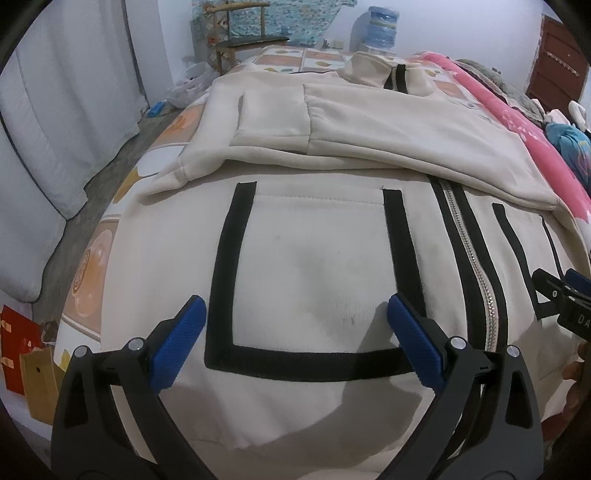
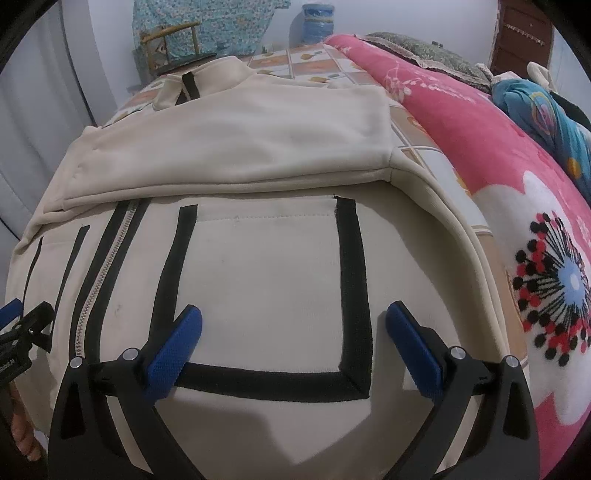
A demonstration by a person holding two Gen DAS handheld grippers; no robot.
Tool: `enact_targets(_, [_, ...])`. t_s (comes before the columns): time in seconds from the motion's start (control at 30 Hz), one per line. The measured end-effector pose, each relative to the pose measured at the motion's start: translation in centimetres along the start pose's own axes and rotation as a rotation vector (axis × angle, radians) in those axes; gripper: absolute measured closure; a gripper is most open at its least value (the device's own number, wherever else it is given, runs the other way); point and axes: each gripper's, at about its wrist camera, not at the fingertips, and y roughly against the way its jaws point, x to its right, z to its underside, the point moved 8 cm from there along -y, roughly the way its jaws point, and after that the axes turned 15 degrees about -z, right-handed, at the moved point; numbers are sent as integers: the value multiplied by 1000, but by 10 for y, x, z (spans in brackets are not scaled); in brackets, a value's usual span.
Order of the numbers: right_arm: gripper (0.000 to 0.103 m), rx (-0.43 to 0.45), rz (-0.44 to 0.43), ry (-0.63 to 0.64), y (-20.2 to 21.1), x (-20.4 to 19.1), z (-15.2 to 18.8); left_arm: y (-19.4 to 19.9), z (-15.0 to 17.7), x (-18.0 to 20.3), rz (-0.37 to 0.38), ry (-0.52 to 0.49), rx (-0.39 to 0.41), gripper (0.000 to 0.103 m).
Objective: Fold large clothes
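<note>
A cream zip-up jacket (image 1: 317, 266) (image 2: 266, 266) with black-trimmed pockets lies face up on a bed, both sleeves folded across its chest. Its zipper (image 1: 469, 254) (image 2: 99, 280) runs down the middle. My left gripper (image 1: 295, 314) hovers open over the left pocket (image 1: 310, 280) near the hem, nothing between its blue pads (image 1: 181, 343). My right gripper (image 2: 293, 325) is open above the right pocket (image 2: 266, 291), also empty. Each gripper shows at the edge of the other's view: the right gripper (image 1: 561, 295) and the left gripper (image 2: 22, 325).
The bed has a tiled-pattern sheet (image 1: 122, 229) (image 2: 317, 66). A pink floral blanket (image 2: 498, 206) (image 1: 517, 125) lies along the right side with blue bundled cloth (image 2: 546, 110). A wooden chair (image 1: 240, 33) and water jug (image 1: 380, 26) stand beyond. Red and yellow bags (image 1: 26, 373) sit on the floor at left.
</note>
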Motion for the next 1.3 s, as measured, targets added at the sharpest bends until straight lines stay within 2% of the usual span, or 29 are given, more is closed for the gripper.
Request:
enact_targets(0.27, [6, -16, 8, -17, -1, 0, 0, 0, 2, -2, -1, 28, -28, 8])
enact_targets(0.6, [6, -23, 15, -25, -1, 0, 1, -2, 2, 0, 14, -6, -44, 8])
enact_targets(0.87, [6, -32, 26, -38, -1, 0, 0, -7, -1, 2, 2, 2, -127, 7])
enact_targets(1.3, [6, -9, 25, -36, 1, 1, 2, -7, 0, 2, 5, 1, -132, 7])
